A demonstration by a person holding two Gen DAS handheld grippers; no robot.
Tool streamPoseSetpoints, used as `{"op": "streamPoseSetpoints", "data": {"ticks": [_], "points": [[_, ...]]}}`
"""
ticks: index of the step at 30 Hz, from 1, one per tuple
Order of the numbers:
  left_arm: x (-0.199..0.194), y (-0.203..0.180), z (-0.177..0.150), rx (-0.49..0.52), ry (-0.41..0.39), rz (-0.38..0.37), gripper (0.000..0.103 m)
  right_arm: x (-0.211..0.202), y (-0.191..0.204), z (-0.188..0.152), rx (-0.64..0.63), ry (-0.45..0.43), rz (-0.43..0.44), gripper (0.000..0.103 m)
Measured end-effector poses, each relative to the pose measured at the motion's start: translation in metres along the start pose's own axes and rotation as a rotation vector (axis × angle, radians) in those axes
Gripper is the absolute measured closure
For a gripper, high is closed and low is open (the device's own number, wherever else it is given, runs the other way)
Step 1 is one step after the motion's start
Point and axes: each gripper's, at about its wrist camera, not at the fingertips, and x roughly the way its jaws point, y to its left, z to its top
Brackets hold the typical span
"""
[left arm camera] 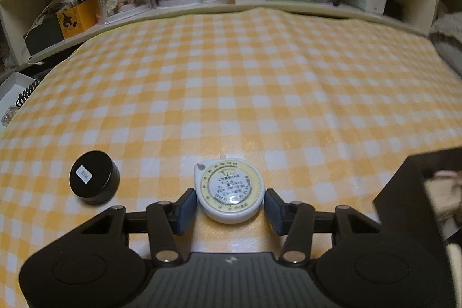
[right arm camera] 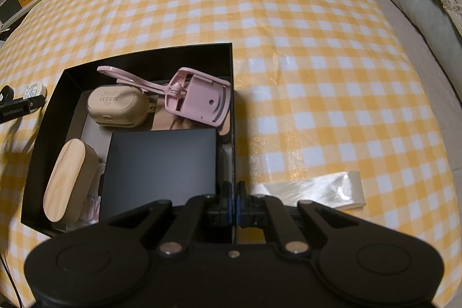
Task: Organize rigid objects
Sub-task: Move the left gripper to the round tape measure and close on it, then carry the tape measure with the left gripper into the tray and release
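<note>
Tape measure (left arm camera: 230,190) lies at six o'clock between the left gripper's (left arm camera: 230,208) part-open pads, seemingly untouched; off-centre closing could squirt it sideways. Right gripper (right arm camera: 233,199) pinches the black box's (right arm camera: 232,117) wall.

Right gripper (right arm camera: 233,202) clamped on the right wall of an open black cardboard box (right arm camera: 231,71) on yellow-and-white checked cloth (right arm camera: 303,48). Inside: pink plastic eyelash curler (right arm camera: 199,100), beige rounded case (right arm camera: 118,106), oval wooden-topped container (right arm camera: 68,178), flat black rectangular box (right arm camera: 161,166).
</note>
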Motion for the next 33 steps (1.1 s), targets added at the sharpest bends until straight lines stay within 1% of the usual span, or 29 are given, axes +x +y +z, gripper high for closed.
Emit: {"op": "streamPoseSetpoints", "data": {"ticks": [7,10,14,17,19,22,24,27,33], "points": [[-0.035,-0.008,0.020,-0.084,-0.041,-0.095,0.051,0.000,0.000,0.000,0.002,0.000,0.002,0.099],[-0.054,-0.018,0.023,-0.111,-0.041,-0.173,0.051,-0.001,0.000,0.000,0.003,0.000,0.001,0.099],[-0.078,-0.039,0.023,-0.111,-0.036,-0.304,0.051,-0.001,-0.001,0.000,0.002,0.000,0.000,0.099],[-0.090,-0.057,0.018,-0.107,-0.026,-0.438,0.051,-0.001,0.000,0.000,0.003,0.000,-0.001,0.099],[-0.091,-0.070,0.014,-0.115,-0.002,-0.519,0.051,-0.001,0.000,0.000,0.003,0.000,-0.001,0.099],[-0.090,-0.088,0.006,-0.112,0.038,-0.599,0.051,-0.001,0.000,0.000,0.003,0.000,-0.001,0.099],[-0.086,-0.102,0.000,-0.082,0.063,-0.611,0.051,-0.001,0.000,0.000,0.004,0.000,0.000,0.099],[-0.080,-0.113,-0.005,-0.029,0.069,-0.584,0.051,-0.001,0.000,0.000,0.003,0.000,-0.001,0.099],[-0.069,-0.119,-0.007,0.042,0.052,-0.538,0.051,-0.001,0.000,0.000,0.004,0.001,-0.001,0.099]]}}
